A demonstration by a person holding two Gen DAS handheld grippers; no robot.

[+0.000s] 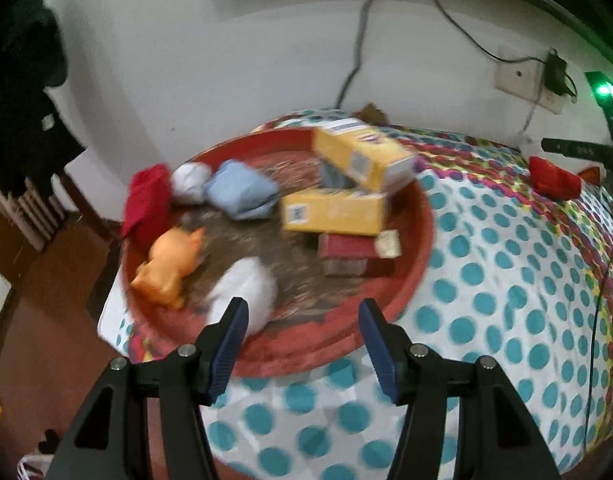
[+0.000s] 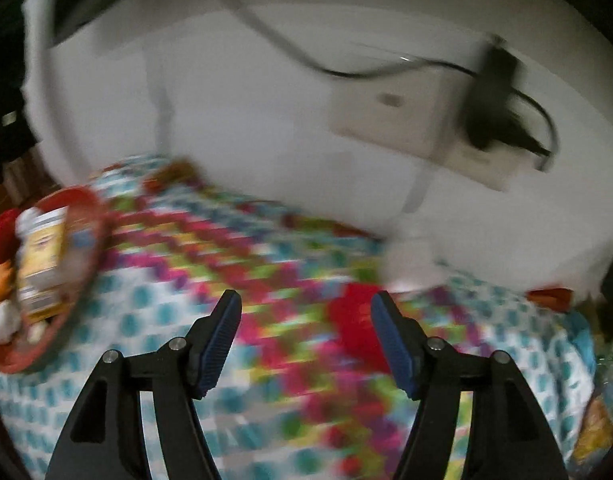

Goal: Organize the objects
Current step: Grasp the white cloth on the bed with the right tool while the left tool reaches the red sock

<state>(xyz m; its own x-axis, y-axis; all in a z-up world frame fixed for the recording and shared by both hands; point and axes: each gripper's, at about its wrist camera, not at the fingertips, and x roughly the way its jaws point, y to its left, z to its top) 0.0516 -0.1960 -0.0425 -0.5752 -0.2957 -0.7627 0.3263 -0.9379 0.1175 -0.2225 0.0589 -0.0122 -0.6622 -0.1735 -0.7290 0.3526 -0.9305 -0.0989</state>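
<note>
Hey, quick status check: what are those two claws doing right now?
Both grippers open, empty. Left gripper over red tray. Right gripper nearing red cloth. Nothing blocking.

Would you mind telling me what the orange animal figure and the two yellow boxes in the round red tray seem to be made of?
The orange animal figure looks like moulded plastic or rubber: smooth, single-coloured, slightly glossy. The two yellow boxes appear to be printed cardboard: flat faces, crisp edges, barcodes. Motion blur leaves both uncertain.
</note>
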